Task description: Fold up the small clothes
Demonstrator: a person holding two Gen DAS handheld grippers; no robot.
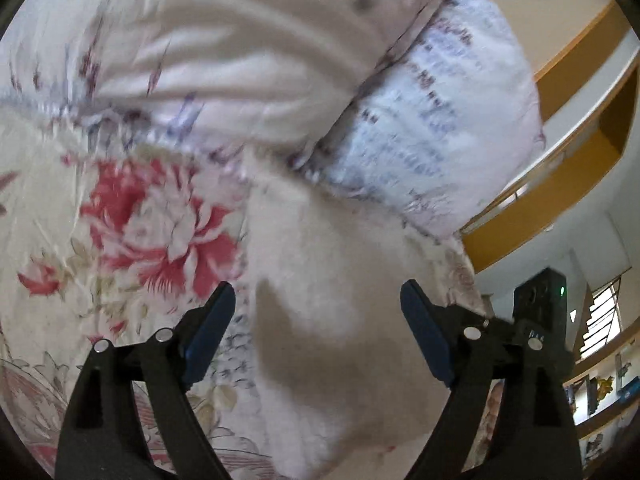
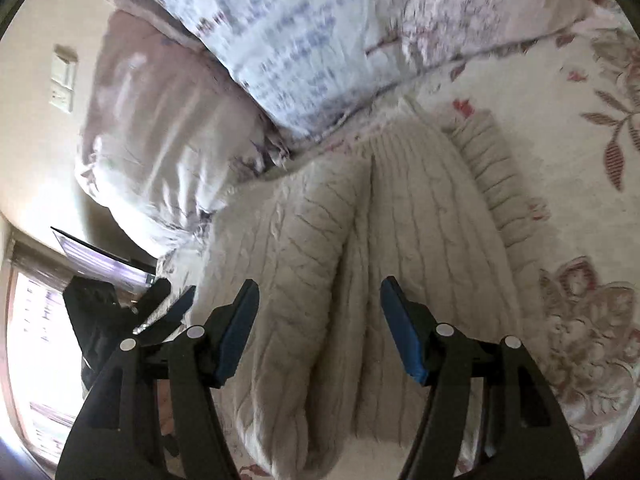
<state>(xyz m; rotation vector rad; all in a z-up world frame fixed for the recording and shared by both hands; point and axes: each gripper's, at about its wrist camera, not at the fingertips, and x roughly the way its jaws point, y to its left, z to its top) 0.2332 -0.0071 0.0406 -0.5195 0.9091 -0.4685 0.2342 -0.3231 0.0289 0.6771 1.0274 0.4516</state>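
A cream cable-knit sweater lies folded lengthwise on the floral bed sheet, with a ribbed sleeve or hem along its right side. My right gripper hovers open over its near part, and the blue pads are clear of the knit. In the left wrist view the same cream sweater looks blurred. My left gripper stands wide open above it with nothing pinched between the pads. The left gripper's blue pad also shows at the sweater's left edge in the right wrist view.
Two pillows sit just beyond the sweater: a white one with blue print and a pale pink one. The red-flowered sheet spreads to the left. A wooden shelf or headboard and a bright window flank the bed.
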